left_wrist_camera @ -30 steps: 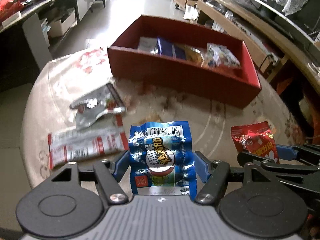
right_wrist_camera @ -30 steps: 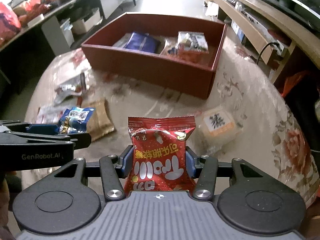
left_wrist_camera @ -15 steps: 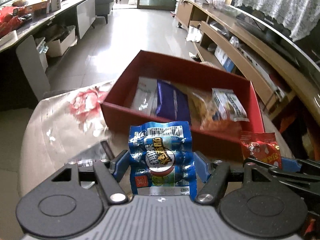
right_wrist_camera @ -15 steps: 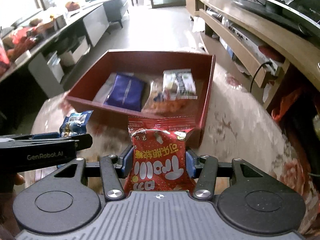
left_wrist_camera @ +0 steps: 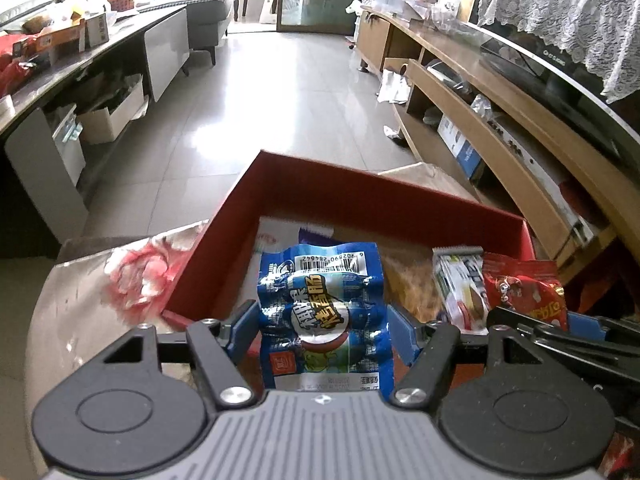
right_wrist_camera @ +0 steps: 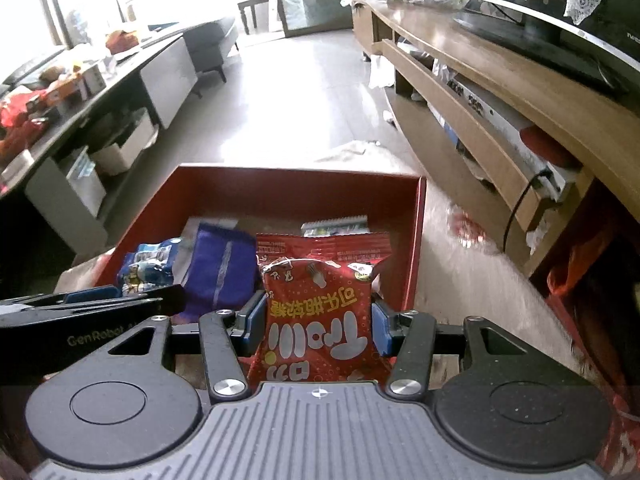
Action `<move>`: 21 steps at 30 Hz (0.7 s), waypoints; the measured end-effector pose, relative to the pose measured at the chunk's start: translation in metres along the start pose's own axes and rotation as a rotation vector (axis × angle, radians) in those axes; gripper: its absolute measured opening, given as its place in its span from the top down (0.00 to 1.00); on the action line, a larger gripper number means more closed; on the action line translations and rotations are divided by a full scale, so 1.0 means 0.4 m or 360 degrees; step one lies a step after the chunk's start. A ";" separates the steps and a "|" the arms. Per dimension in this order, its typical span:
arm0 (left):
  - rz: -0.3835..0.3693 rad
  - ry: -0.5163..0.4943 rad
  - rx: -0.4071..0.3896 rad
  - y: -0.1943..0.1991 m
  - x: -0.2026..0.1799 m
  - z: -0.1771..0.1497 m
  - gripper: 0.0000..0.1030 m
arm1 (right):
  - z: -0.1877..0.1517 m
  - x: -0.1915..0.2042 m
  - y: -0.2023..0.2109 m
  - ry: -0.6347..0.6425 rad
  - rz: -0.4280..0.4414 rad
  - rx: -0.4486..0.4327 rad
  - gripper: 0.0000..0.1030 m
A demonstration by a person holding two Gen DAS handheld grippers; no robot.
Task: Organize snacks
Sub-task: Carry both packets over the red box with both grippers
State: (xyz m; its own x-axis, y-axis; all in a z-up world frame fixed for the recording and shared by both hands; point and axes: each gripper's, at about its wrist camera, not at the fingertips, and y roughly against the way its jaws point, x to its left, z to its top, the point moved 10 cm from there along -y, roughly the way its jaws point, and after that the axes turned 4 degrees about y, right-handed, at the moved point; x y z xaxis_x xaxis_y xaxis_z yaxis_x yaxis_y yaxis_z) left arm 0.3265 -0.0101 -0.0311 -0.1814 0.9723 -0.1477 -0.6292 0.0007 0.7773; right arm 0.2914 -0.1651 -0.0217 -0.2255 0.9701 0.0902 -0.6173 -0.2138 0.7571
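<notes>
Got left gripper (left_wrist_camera: pixel 323 332) clamped on crinkly blue foil snack pack (left_wrist_camera: pixel 322 316), right gripper (right_wrist_camera: pixel 318 320) clamped on puffy red plastic snack bag (right_wrist_camera: pixel 320 316), both above red cardboard box (right_wrist_camera: pixel 298 194). Light, slippery stuff, I'd pinch mid-sides gently.

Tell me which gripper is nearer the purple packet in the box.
Left. The left gripper hangs right beside the purple packet; the right gripper is further toward the box's right wall.
</notes>
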 end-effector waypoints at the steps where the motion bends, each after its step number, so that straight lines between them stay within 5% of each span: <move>1: 0.0008 -0.0001 0.0000 -0.010 -0.001 0.006 0.30 | 0.007 -0.004 -0.009 0.0002 -0.0014 -0.0001 0.42; 21: 0.0102 -0.0030 0.0047 -0.110 0.005 0.021 0.30 | 0.032 -0.006 -0.119 0.0085 -0.0099 0.0037 0.40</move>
State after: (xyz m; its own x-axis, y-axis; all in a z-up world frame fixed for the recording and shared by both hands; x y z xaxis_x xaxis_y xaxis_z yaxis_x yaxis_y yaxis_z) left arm 0.3600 -0.0064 -0.0603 -0.2060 0.9748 -0.0857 -0.5942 -0.0550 0.8024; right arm 0.3307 -0.1556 -0.0497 -0.2272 0.9738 0.0082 -0.6140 -0.1497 0.7750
